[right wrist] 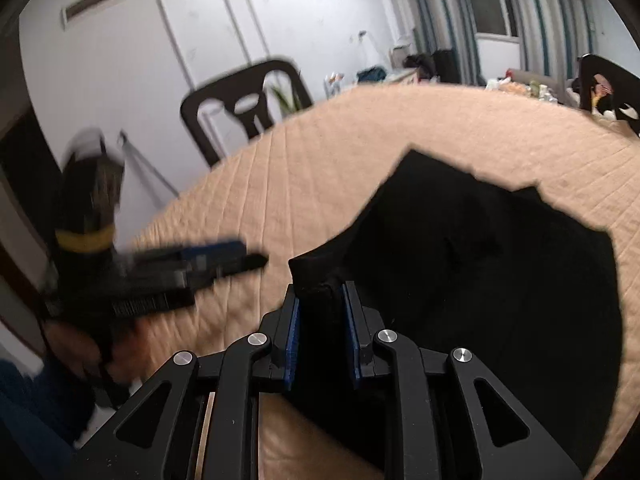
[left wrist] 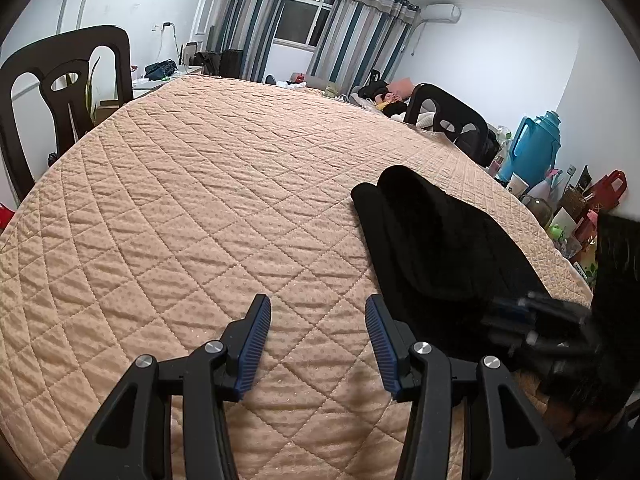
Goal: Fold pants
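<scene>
Black pants (right wrist: 480,280) bunch between the right gripper's (right wrist: 320,300) closed fingers, lower centre, mid-fold on the quilted desk (left wrist: 200,200); the left gripper (left wrist: 318,320), half open and empty, likely must take another edge.

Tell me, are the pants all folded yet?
Not yet. The black pants already lie bunched into a short, layered heap on the quilted cover, so some folding looks done. Right now the right claw pinches a thick fold of them, while the left claw hangs open with nothing in it. The edges look uneven, so tidying and probably another fold remain.
</scene>
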Available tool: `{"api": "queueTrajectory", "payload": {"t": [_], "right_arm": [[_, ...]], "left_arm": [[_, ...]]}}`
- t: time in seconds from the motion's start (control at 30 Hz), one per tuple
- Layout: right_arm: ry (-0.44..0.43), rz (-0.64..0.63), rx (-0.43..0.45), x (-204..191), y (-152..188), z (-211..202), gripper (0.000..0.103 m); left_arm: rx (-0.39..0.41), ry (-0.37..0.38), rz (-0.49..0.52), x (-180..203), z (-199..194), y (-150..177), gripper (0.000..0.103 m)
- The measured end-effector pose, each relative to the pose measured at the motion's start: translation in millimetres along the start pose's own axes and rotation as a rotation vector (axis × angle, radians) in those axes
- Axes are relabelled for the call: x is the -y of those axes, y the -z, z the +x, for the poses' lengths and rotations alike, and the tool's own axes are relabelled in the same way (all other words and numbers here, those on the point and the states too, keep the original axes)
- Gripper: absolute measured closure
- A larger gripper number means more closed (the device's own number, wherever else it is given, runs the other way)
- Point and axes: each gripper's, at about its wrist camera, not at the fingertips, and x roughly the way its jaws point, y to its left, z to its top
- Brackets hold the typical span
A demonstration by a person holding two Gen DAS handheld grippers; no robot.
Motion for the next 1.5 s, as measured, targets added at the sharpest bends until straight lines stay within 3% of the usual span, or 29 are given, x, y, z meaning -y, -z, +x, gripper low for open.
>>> {"api": "queueTrajectory", "payload": {"t": [0.1, 0.17, 0.27, 0.37, 0.43, 0.53, 0.6, 0.67, 0.73, 0.77, 0.93, 1.07, 1.27, 1.37, 1.43, 1.5], "right_arm": [[-0.005, -0.018, 0.021, -1, 4, -2, 0.078], [-0.054, 0.017, 0.019, 3, 3, -1, 0.068], [-0.083, -0.026, 0.024, -8, 2, -9, 0.065], [-0.102, -0.034, 0.109, -9, 3, -37, 0.065], [-0.069, 0.012, 0.168, 4, 3, -53, 0.065], [0.048, 0.134, 0.217, 42, 9, -70, 0.065], [0.153, 0.23, 0.187, 68, 17, -70, 0.067], [0.203, 0.272, 0.146, 82, 26, -64, 0.072], [0.195, 0.271, 0.049, 85, 33, -50, 0.073], [0.209, 0.236, 0.069, 79, 34, -51, 0.073], [0.111, 0.218, 0.049, 79, 29, -54, 0.073], [0.144, 0.278, 0.113, 102, 21, -67, 0.073], [0.251, 0.243, 0.092, 128, -13, -48, 0.074], [0.301, 0.228, 0.035, 145, -26, -29, 0.075], [0.323, 0.252, -0.025, 160, -23, -14, 0.084], [0.332, 0.263, -0.006, 166, -25, -19, 0.088]], "left_arm": [[-0.004, -0.002, -0.001, -2, -1, 2, 0.051], [-0.001, -0.003, 0.002, -1, -2, 0, 0.051], [0.011, -0.006, 0.01, 1, -6, -4, 0.051], [0.03, 0.005, 0.022, 5, -9, -13, 0.051], [0.038, 0.029, 0.039, 11, -8, -21, 0.051], [0.041, 0.053, 0.083, 28, 2, -35, 0.051], [0.042, 0.072, 0.111, 42, 10, -44, 0.051], [0.05, 0.099, 0.142, 58, 17, -53, 0.051], [0.06, 0.126, 0.175, 74, 23, -61, 0.051], [0.064, 0.143, 0.189, 81, 27, -64, 0.051], [0.01, 0.195, 0.227, 102, 58, -78, 0.051], [-0.111, 0.096, 0.252, 94, 88, -58, 0.056], [-0.093, 0.088, 0.206, 84, 76, -45, 0.056], [-0.097, 0.084, 0.203, 84, 77, -45, 0.056], [-0.097, 0.079, 0.204, 85, 78, -46, 0.056], [-0.097, 0.071, 0.208, 86, 80, -47, 0.054]]}}
